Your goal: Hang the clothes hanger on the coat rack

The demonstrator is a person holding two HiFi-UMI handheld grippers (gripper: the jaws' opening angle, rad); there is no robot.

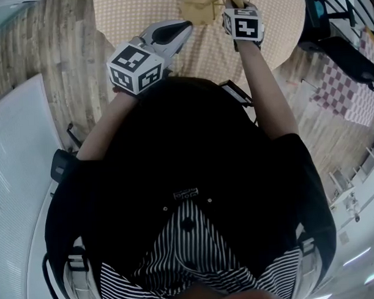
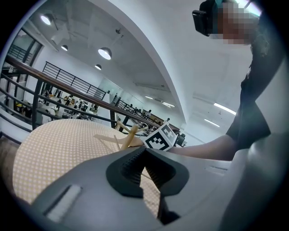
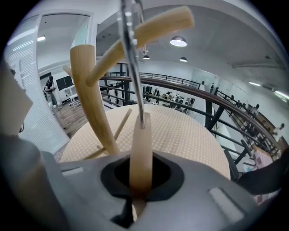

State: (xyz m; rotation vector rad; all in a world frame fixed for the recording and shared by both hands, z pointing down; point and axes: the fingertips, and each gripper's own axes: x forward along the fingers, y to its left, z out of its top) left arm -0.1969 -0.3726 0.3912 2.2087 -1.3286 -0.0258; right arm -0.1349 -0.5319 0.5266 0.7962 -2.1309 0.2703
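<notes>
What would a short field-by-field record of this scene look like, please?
Table: round, dotted beige cloth
Coat rack: wooden, on the table, pegs angled upward
Right hand-held gripper: shut on the wooden clothes hanger
Left hand-held gripper: shut, nothing between its jaws
Metal hook: crosses the upper peg in the right gripper view; whether it rests there cannot be told

The metal hook (image 3: 130, 54) of the clothes hanger (image 3: 140, 153) runs past the top edge in the right gripper view; the head view crops the coat rack (image 1: 200, 5).
</notes>
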